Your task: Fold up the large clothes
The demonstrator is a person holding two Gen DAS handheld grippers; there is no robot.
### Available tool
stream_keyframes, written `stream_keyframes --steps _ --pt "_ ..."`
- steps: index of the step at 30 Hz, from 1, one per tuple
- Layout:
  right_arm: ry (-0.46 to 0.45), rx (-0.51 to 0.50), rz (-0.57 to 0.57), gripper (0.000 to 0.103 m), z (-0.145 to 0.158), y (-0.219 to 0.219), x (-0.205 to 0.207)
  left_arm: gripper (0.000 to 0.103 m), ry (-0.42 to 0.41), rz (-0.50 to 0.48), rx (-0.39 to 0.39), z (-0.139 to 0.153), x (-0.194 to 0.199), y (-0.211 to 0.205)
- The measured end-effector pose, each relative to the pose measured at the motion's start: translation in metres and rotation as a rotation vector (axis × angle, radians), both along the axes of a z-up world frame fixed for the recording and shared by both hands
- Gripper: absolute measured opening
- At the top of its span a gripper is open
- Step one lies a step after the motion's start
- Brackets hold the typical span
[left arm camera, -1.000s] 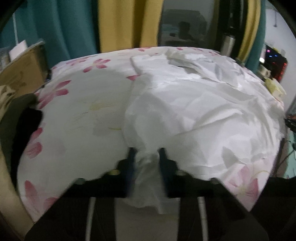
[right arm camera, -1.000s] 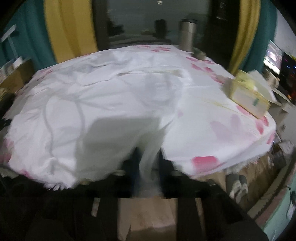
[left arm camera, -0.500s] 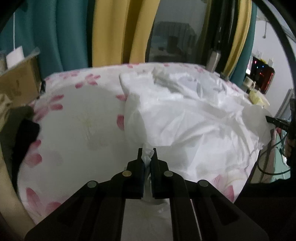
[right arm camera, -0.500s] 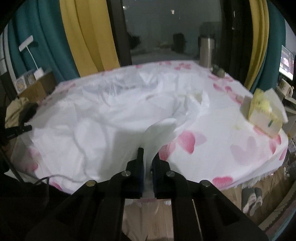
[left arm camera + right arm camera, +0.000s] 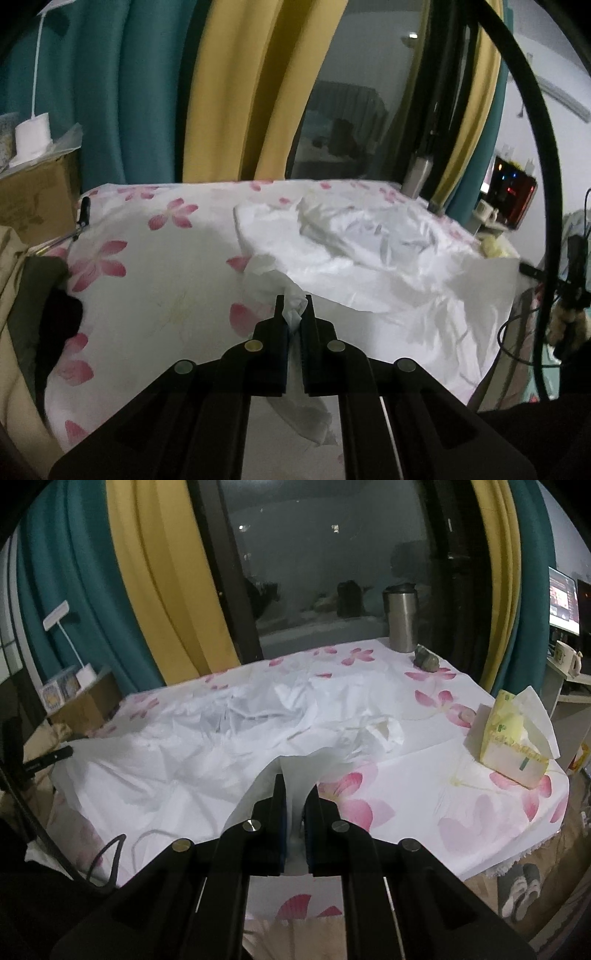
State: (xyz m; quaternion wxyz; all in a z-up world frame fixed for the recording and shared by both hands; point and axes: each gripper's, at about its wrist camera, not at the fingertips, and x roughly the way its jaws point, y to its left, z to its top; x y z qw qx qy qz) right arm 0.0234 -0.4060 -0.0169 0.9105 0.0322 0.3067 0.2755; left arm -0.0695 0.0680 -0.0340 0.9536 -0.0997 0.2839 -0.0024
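Note:
A large crumpled white garment (image 5: 388,258) (image 5: 221,746) lies spread over a table covered with a white cloth printed with pink flowers (image 5: 147,280) (image 5: 461,812). My left gripper (image 5: 294,304) is shut on a bunched near corner of the garment, lifted off the table. My right gripper (image 5: 295,786) is shut on the other near corner, which rises as a fold between its fingers. The garment's near edge hangs taut between the two grips, and its far part rests on the table.
A yellow tissue box (image 5: 513,742) sits at the table's right side, with a steel flask (image 5: 400,618) and a small dark object (image 5: 426,660) at the back. A cardboard box (image 5: 37,192) stands to the left. Teal and yellow curtains and a dark window lie behind. Cables (image 5: 110,853) hang at the near edge.
Both grippers closed tight on the garment's near corners and rose, lifting that edge off the table. Both views tilted upward, showing more of the curtains and window.

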Motion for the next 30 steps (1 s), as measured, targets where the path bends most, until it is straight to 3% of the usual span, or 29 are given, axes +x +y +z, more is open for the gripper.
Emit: stream_keyframes --steps 12,30 --pt "-0.019 0.043 -0.069 0.008 0.014 -0.017 0.031 0.006 -0.058 0.039 0.041 0.023 0.025 0.011" --pt "-0.040 0.043 -0.108 0.008 0.028 -0.023 0.090 0.006 -0.076 0.067 0.080 0.035 0.084 0.019"
